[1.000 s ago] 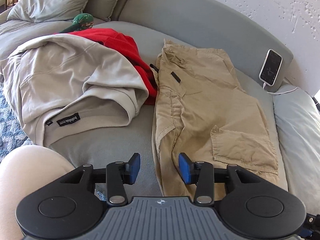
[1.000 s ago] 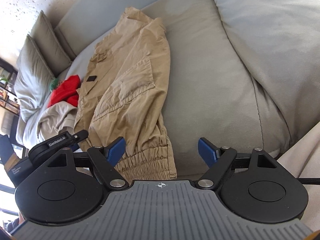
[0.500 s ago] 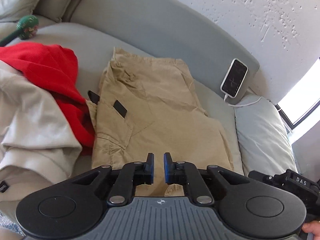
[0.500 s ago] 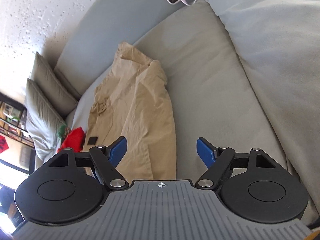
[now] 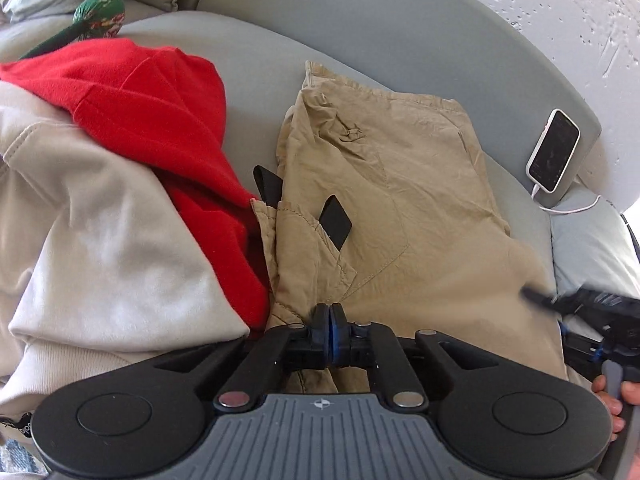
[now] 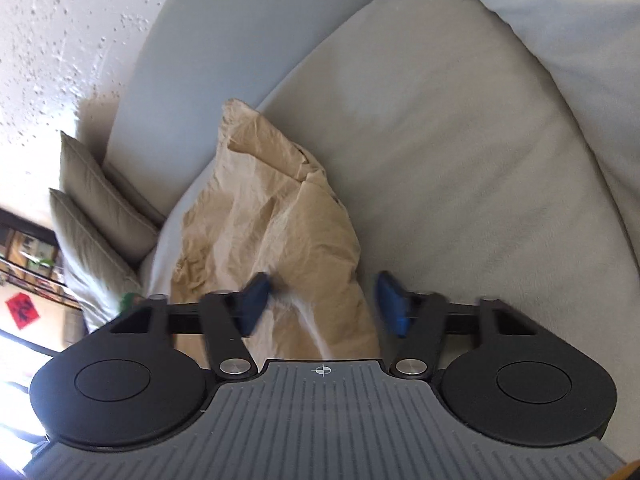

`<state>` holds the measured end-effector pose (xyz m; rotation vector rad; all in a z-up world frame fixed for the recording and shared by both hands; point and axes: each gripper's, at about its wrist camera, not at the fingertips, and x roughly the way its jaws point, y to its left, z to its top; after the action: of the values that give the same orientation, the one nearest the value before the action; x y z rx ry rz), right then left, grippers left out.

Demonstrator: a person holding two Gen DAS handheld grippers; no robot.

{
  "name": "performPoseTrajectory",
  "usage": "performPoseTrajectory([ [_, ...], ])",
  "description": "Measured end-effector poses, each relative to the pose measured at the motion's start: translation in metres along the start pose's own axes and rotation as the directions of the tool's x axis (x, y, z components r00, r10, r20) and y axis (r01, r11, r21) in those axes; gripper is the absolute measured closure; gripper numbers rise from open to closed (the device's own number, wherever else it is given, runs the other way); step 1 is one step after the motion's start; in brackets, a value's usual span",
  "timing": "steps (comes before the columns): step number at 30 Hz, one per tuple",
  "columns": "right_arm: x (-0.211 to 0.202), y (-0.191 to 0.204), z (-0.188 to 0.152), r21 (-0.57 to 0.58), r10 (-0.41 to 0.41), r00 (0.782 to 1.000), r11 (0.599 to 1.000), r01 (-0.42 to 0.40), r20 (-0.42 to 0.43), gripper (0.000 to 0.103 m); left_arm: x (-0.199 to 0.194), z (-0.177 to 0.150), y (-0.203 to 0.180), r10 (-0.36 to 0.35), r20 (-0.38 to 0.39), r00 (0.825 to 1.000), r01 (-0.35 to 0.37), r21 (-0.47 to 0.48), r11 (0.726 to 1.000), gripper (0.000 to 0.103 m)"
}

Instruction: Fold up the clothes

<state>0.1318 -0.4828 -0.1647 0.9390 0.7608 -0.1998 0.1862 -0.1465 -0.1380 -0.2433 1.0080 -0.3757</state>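
Tan trousers point(image 5: 400, 208) lie spread on the grey sofa seat point(image 6: 460, 140). My left gripper point(image 5: 330, 320) is shut at their near edge, pads pressed together with tan cloth bunched right under them. In the right wrist view the trousers point(image 6: 272, 232) rise in a crumpled ridge. My right gripper point(image 6: 324, 304) is open and straddles that ridge, one blurred blue pad on each side of it. The same gripper point(image 5: 580, 304) shows blurred at the right edge of the left wrist view, a hand point(image 5: 608, 396) below it.
A red garment point(image 5: 152, 112) and a beige sweatshirt point(image 5: 100, 232) are heaped left of the trousers. A phone point(image 5: 554, 156) on a cable leans on the backrest point(image 5: 400, 28). A green object point(image 5: 100, 12) lies far left. Pillows point(image 6: 100, 200) stand at the sofa's end.
My left gripper went from open to shut at the trousers' near edge. The right gripper moved in over the cloth and its pads have come closer together. The trousers bunched upward.
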Motion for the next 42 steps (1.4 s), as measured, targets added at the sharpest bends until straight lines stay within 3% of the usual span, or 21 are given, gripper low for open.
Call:
performPoseTrajectory([
  [4,0.005,0.01,-0.005,-0.106,-0.097,0.995,0.989,0.1,0.034,0.102,-0.001,-0.001,0.002,-0.007,-0.001,1.0,0.007,0.001,1.0,0.092],
  [5,0.005,0.013,-0.007,-0.136,-0.116,0.992,0.983,0.121,0.044,0.098,-0.002,-0.001,0.0,-0.003,0.002,1.0,0.003,0.01,1.0,0.092],
  [9,-0.028,0.025,-0.006,-0.168,-0.198,0.971,0.961,0.219,0.131,0.06,-0.025,-0.005,-0.012,-0.014,0.048,0.999,0.013,0.03,0.999,0.097],
  [10,-0.042,0.026,-0.006,-0.175,-0.189,0.969,0.961,0.216,0.157,0.059,-0.036,-0.008,-0.015,-0.043,0.08,0.996,0.041,0.027,0.999,0.1],
  [12,-0.063,0.034,-0.01,-0.22,-0.149,0.971,0.957,0.189,0.185,0.059,-0.053,-0.017,-0.03,-0.132,0.107,0.985,0.125,0.068,0.99,0.099],
  [14,-0.073,0.049,-0.021,-0.318,-0.104,0.979,0.935,0.155,0.173,0.063,-0.057,-0.025,-0.051,-0.178,0.093,0.98,0.165,0.131,0.978,0.099],
  [17,-0.066,0.065,-0.042,-0.437,-0.104,0.986,0.886,0.153,0.133,0.08,-0.037,-0.031,-0.076,-0.115,0.05,0.992,0.1,0.232,0.968,0.099],
  [19,-0.06,0.068,-0.052,-0.48,-0.123,0.987,0.863,0.158,0.104,0.083,-0.011,-0.037,-0.074,-0.016,-0.067,0.998,0.033,0.258,0.966,0.1],
  [20,-0.056,0.07,-0.057,-0.501,-0.132,0.987,0.851,0.159,0.09,0.083,-0.006,-0.039,-0.072,-0.001,-0.079,0.997,0.023,0.272,0.962,0.096],
  [22,-0.049,0.074,-0.068,-0.542,-0.152,0.986,0.825,0.161,0.062,0.085,-0.005,-0.041,-0.066,-0.004,-0.058,0.998,0.021,0.298,0.954,0.094],
  [25,-0.039,0.079,-0.083,-0.601,-0.184,0.983,0.783,0.161,0.023,0.083,-0.025,-0.035,-0.06,-0.013,-0.026,1.0,0.019,0.255,0.967,0.097],
  [27,-0.062,0.084,-0.09,-0.608,-0.145,0.988,0.781,0.142,0.044,0.082,-0.05,-0.038,-0.06,-0.081,0.005,0.997,0.077,0.267,0.961,0.097],
  [32,-0.116,0.085,-0.12,-0.602,-0.087,0.994,0.791,0.108,0.063,0.08,-0.084,-0.067,-0.054,-0.184,-0.027,0.983,0.184,0.266,0.946,0.094],
  [34,-0.122,0.076,-0.136,-0.6,-0.072,0.996,0.795,0.088,0.05,0.08,-0.077,-0.081,-0.055,-0.158,-0.033,0.987,0.161,0.282,0.946,0.094],
  [36,-0.107,0.063,-0.148,-0.594,-0.134,0.991,0.797,0.108,-0.001,0.08,-0.058,-0.093,-0.055,-0.104,-0.043,0.994,0.112,0.313,0.943,0.095],
  [38,-0.093,0.049,-0.154,-0.57,-0.145,0.989,0.814,0.111,-0.014,0.081,-0.047,-0.098,-0.053,-0.069,-0.03,0.997,0.075,0.326,0.942,0.094],
  [42,-0.103,0.059,-0.151,-0.554,-0.166,0.986,0.824,0.122,-0.029,0.079,-0.067,-0.088,-0.057,-0.047,-0.03,0.998,0.054,0.309,0.949,0.094],
])
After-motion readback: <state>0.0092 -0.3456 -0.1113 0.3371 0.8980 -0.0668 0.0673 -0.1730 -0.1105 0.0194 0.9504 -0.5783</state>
